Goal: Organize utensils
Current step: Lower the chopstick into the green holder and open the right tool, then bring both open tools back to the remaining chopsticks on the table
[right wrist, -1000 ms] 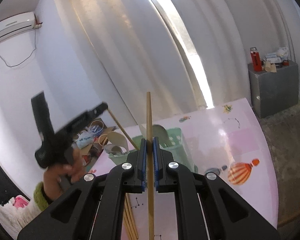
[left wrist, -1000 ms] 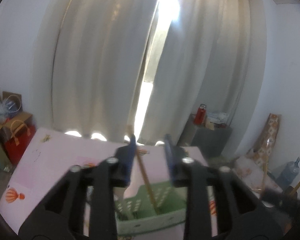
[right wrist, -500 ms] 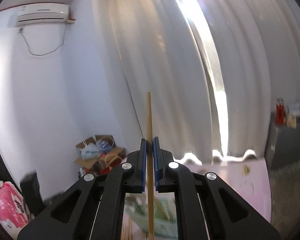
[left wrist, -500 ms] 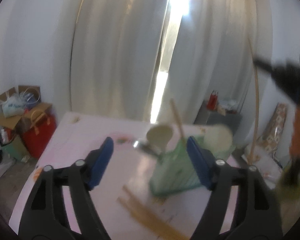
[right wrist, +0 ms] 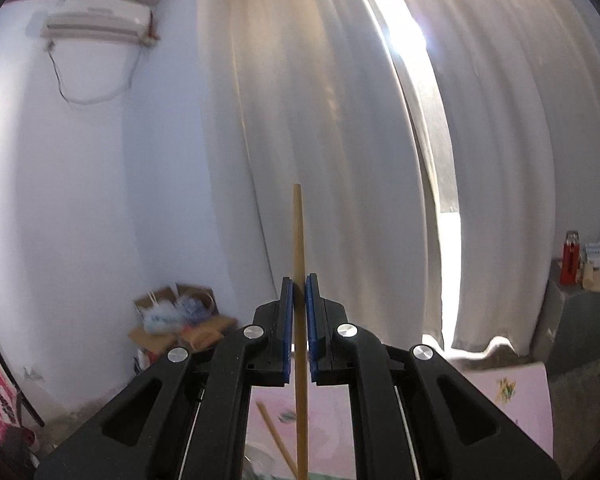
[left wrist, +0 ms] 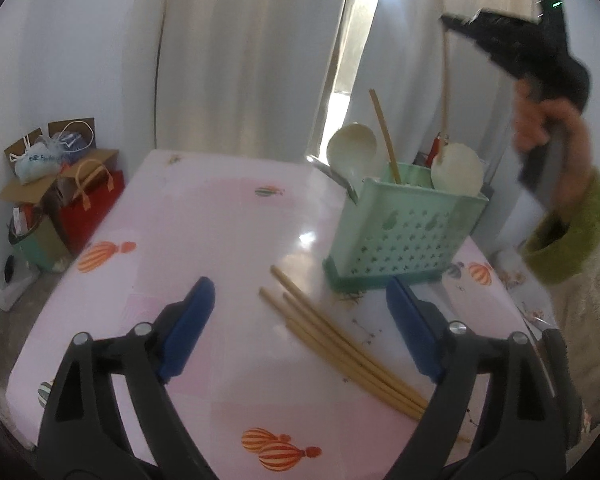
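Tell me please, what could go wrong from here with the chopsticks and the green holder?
1. The right gripper pinches its chopstick low, with much length above the jaws; it may swivel while lowered into the green holder.
2. The loose chopsticks lie bunched; the open left gripper may catch several.
3. The crowded holder could tip if knocked.

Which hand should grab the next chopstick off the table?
Left, probably. The left gripper has just been opening, nothing between its fingers, and it points at the loose chopsticks lying beside the green holder. The right gripper is shut on a chopstick.
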The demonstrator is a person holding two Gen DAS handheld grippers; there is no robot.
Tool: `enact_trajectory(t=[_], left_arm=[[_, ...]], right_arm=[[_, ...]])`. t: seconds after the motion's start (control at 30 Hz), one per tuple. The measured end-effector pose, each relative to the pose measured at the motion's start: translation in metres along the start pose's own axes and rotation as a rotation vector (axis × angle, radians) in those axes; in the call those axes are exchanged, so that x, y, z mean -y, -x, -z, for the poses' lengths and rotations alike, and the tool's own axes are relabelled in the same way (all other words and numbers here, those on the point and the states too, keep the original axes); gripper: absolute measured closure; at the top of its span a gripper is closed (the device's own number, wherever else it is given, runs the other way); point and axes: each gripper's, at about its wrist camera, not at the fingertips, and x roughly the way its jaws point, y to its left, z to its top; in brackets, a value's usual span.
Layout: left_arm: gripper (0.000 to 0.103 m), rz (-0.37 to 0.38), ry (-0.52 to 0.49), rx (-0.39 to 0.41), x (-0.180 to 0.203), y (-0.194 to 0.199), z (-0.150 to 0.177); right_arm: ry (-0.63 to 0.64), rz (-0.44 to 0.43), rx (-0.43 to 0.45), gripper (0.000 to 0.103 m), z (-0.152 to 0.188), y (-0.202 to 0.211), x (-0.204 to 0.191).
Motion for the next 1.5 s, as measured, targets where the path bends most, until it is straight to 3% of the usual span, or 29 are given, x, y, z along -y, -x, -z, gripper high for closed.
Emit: enact_trajectory(t=[0.17, 0.27, 0.37, 0.63, 0.83, 1.13, 1.5], left_arm=[[0.017, -0.002, -0.019, -0.006, 0.003, -0.005, 0.003], [0.017, -0.001, -0.016, -0.012, 0.003, -0.006, 0.004], [0.017, 0.008, -0.005, -0.019, 0.003, -0.007, 0.004], [0.016, 0.024, -0.017, -0.061, 0.001, -0.018, 0.014], [0.016, 0.029, -0.027, -0.099, 0.006, -0.027, 0.017], [0.016, 0.019, -0.05, -0.161, 0.02, -0.037, 0.025], [0.016, -0.028, -0.071, -0.256, 0.031, -0.052, 0.032]], right_arm=[[0.027, 0.038, -0.142, 0.096, 0.041, -0.01, 0.006], [0.0, 0.05, -0.164, 0.094, 0.049, 0.007, 0.014], [-0.052, 0.071, -0.158, 0.079, 0.051, 0.029, 0.025], [-0.131, 0.14, -0.121, 0.067, 0.07, 0.107, 0.039], [-0.212, 0.168, -0.201, 0.058, 0.107, 0.137, 0.051], [-0.292, 0.144, -0.343, 0.051, 0.153, 0.15, 0.055], [-0.304, 0.094, -0.434, 0.041, 0.182, 0.141, 0.046]])
